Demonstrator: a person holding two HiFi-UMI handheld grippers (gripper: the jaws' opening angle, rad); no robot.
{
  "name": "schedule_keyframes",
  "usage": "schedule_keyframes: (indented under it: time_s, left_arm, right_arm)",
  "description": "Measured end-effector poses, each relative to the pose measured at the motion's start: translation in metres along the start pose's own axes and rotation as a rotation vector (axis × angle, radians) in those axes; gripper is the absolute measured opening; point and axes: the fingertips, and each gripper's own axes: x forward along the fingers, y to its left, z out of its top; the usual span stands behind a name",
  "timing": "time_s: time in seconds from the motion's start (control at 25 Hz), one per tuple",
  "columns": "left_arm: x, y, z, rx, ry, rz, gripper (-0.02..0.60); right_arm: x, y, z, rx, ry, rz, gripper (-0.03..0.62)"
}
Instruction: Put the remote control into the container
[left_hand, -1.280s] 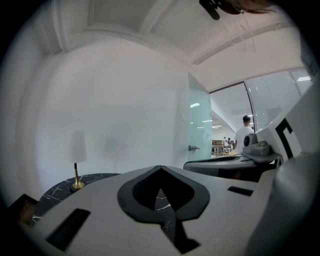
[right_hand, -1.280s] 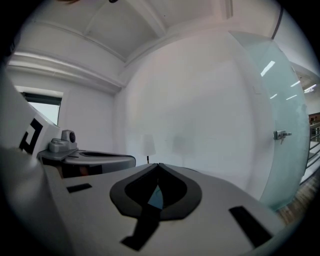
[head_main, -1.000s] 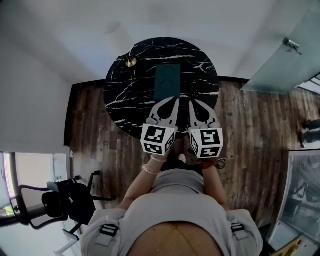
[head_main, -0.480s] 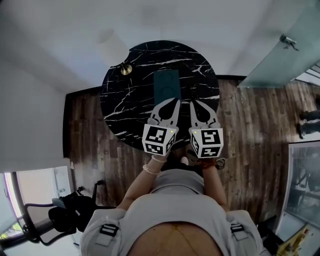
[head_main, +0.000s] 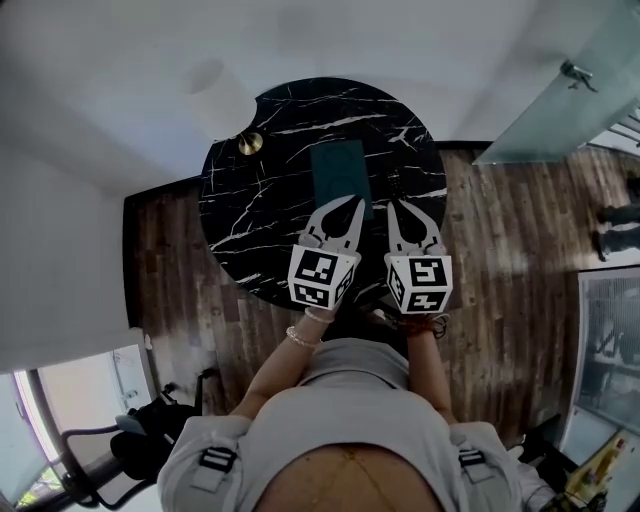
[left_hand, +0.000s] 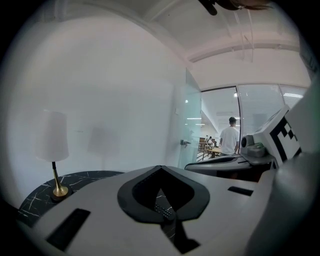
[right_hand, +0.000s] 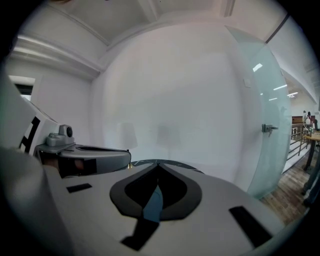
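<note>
A round black marble table top with white veining (head_main: 260, 200) is shown from above in the head view, set on a dark wooden plank floor (head_main: 500, 250). A dark teal rectangular container (head_main: 340, 170) is placed near the centre of the table top. A slim black remote control (head_main: 392, 186) is laid on the marble just beside the container, at its 3 o'clock side and outside it. The remote's detail is too small to be made out. A table lamp (head_main: 250, 143) with a brass base and a white shade is stood at the 10 o'clock edge of the table.

The left gripper (head_main: 357, 203) and the right gripper (head_main: 389, 204) are held side by side above the 6 o'clock part of the table, both pointed toward 12 o'clock. The left tips are seen at the container's 5 o'clock corner, the right tips at the remote control's 6 o'clock end. In each gripper view the jaw tips are seen closed together, with nothing clamped between them.
</note>
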Motion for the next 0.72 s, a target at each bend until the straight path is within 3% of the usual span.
schedule_keyframes:
  time_s: [0.4,0.72]
  left_arm:
    - [0.006,0.01,-0.012,-0.025,0.026,0.004,0.002]
    - [0.026,0.013,-0.003,-0.038,0.023,0.059,0.002]
  right_arm:
    - [0.01,-0.013,-0.013,0.024,0.056,-0.013,0.011]
    - [0.021,-0.039,-0.002,0.166,0.092,0.089,0.011]
